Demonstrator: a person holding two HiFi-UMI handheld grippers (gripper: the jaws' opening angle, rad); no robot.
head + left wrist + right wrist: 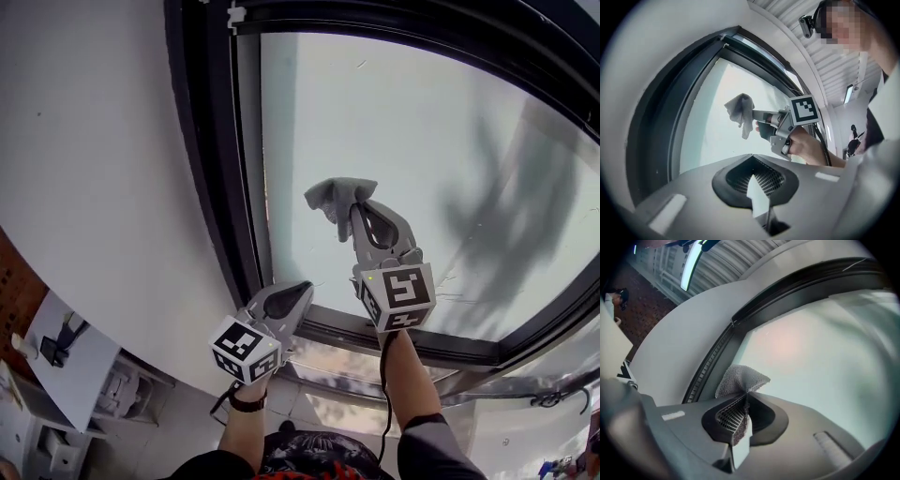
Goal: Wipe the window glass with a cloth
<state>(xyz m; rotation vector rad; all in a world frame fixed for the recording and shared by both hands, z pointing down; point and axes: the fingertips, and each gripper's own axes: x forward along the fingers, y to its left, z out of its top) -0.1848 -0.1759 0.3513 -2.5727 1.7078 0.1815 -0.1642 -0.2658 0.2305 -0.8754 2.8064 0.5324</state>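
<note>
The frosted window glass [422, 141] sits in a dark frame [211, 141]. A small grey cloth [337, 197] is held up against the lower left part of the pane, with my right gripper [359, 211] shut on it. In the right gripper view the cloth [738, 380] bunches out past the tips of my right gripper [743, 397], close to the glass [820, 343]. My left gripper [302, 289] is lower, by the bottom left corner of the frame, shut with nothing in it. The left gripper view shows the cloth [740, 108] hanging from the right gripper [757, 115] in front of the glass [708, 122].
A white wall [94, 141] runs left of the frame. A dark leafy shadow [506, 206] lies on the right of the pane. White furniture [56, 375] stands at lower left. The sill [394, 337] passes under both grippers. The person's hand [806, 143] holds the right gripper.
</note>
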